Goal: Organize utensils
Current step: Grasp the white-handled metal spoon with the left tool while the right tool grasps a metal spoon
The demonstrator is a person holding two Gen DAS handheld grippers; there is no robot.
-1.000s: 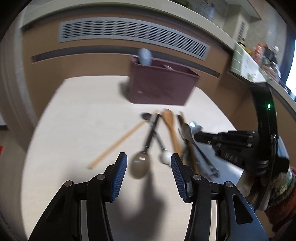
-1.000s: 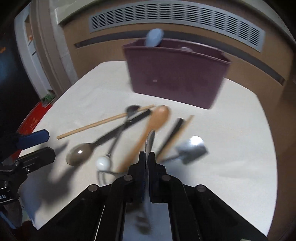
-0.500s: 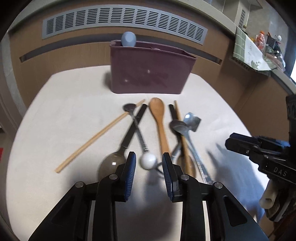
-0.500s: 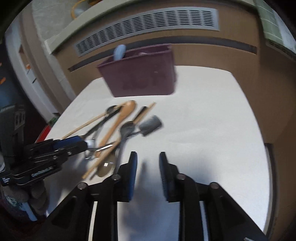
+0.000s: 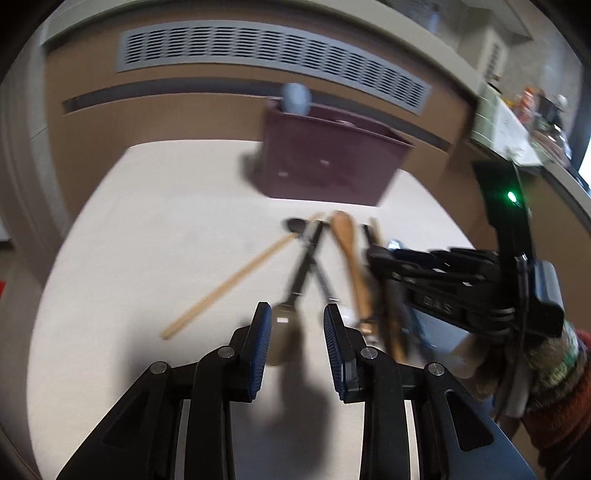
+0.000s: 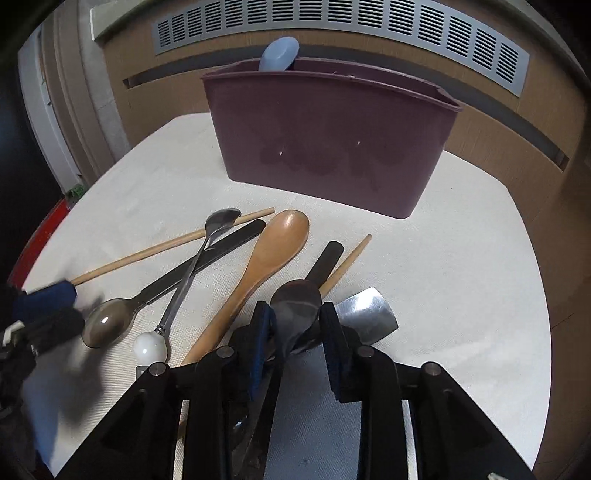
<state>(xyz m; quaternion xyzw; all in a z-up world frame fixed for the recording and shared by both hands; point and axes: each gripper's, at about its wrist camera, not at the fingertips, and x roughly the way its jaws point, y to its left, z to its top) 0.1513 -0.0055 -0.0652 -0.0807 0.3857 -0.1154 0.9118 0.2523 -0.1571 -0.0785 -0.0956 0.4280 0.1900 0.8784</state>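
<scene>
Several utensils lie on the white table in front of a maroon caddy (image 6: 332,147) (image 5: 325,162). They include a wooden spoon (image 6: 266,258), a chopstick (image 6: 162,247), a translucent grey spoon (image 6: 107,325), a white-knobbed metal spoon (image 6: 192,280) and a flat metal spatula (image 6: 365,314). My right gripper (image 6: 295,314) is open, its jaws either side of a dark metal spoon (image 6: 295,306). My left gripper (image 5: 297,317) is open just above the grey spoon (image 5: 286,325). The right gripper (image 5: 373,254) shows at the right of the left wrist view.
A pale blue spoon head (image 6: 279,55) sticks up from the caddy's back left. A brown wall with a grey vent grille (image 6: 332,18) runs behind the table. A cluttered counter (image 5: 524,122) lies at far right. The table edge (image 6: 543,295) curves on the right.
My right gripper has moved left and in over the utensil pile, jaws now around the dark spoon. My left gripper has opened wider and shifted left over the grey spoon.
</scene>
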